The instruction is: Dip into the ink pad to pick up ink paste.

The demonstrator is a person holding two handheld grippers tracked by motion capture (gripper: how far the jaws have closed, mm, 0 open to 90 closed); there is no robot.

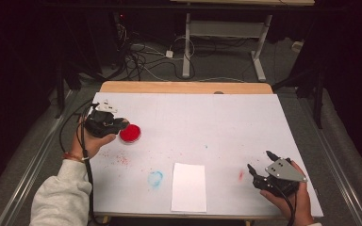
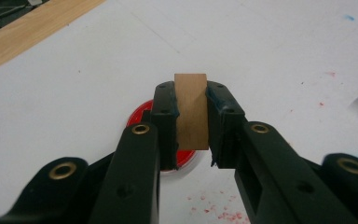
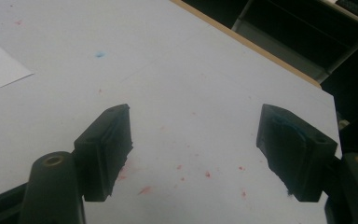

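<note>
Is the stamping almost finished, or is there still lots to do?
Not finished yet. Old red and blue marks speckle the white table cover. Right now the left tool is shut on a wooden block, held above the red ink pad. The white paper looks blank, so it probably still needs stamping. The right tool is open, holding nothing.

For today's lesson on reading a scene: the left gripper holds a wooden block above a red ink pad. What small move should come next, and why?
Probably carry the wooden block across to the white paper sheet. The left gripper is shut on the block, which is lifted off the red ink pad, and the sheet lies unmarked near the table's front edge.
</note>
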